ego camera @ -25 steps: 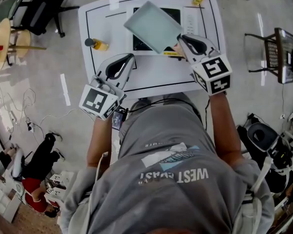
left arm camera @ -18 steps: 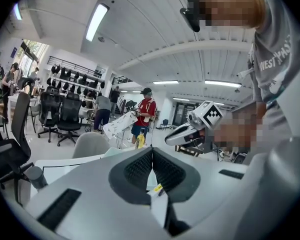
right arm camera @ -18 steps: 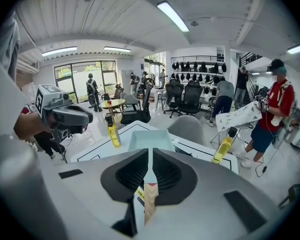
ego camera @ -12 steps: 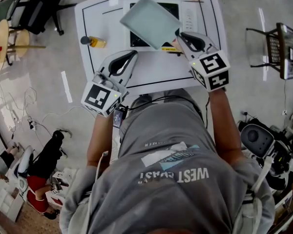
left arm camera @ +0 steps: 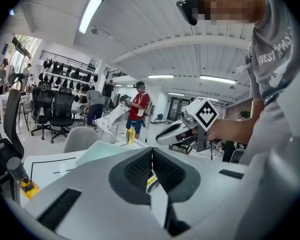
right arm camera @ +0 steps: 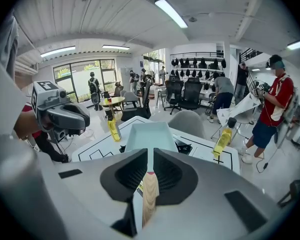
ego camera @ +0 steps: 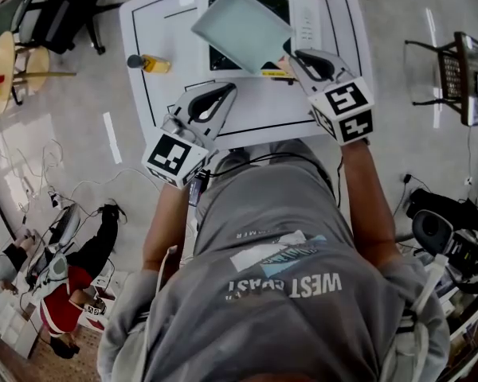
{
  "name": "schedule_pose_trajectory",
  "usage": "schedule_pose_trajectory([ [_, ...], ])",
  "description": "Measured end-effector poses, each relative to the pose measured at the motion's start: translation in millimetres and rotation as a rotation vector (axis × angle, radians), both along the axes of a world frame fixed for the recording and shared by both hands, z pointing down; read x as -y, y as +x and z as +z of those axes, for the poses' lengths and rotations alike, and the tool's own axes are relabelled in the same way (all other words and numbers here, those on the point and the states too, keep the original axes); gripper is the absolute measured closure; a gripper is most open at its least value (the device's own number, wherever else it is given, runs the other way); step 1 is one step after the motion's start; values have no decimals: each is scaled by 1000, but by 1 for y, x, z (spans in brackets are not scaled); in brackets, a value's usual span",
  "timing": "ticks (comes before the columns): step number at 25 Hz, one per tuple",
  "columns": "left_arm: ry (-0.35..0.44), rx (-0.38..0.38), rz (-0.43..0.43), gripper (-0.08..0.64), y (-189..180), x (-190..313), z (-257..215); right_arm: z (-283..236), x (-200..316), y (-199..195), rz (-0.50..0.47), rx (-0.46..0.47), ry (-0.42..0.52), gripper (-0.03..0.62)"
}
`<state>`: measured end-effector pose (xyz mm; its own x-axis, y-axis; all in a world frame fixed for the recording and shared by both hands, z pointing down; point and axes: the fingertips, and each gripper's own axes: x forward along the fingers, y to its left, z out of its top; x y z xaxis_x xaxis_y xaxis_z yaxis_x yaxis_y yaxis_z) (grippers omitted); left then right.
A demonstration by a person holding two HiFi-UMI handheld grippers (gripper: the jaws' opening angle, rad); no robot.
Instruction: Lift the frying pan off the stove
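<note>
Wooden handle (right arm camera: pixel 149 194), pinched in the right tool (ego camera: pixel 293 54), jaws just loosening, is the hold; stiff pan (ego camera: pixel 243 29) likely front-heavy; left tool (left arm camera: pixel 151 156) closed, empty.

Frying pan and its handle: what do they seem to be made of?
The frying pan looks like thin metal with a smooth, matte pale-mint coating: the colour is even and the upturned rim is crisp. Whether that coat is enamel or ceramic the look leaves open. Its handle looks like bare light wood: tan, with faint lengthwise grain and no gloss.
</note>
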<state>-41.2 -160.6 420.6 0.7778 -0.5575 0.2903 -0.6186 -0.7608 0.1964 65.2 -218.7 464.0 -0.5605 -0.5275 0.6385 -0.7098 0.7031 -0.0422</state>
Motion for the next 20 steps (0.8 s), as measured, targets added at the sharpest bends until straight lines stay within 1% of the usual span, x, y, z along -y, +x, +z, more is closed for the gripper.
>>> schedule_pose_trajectory([
  [20,-59,30,51,561,22,-18,22,31,-14,12,3,-36,-51,540],
])
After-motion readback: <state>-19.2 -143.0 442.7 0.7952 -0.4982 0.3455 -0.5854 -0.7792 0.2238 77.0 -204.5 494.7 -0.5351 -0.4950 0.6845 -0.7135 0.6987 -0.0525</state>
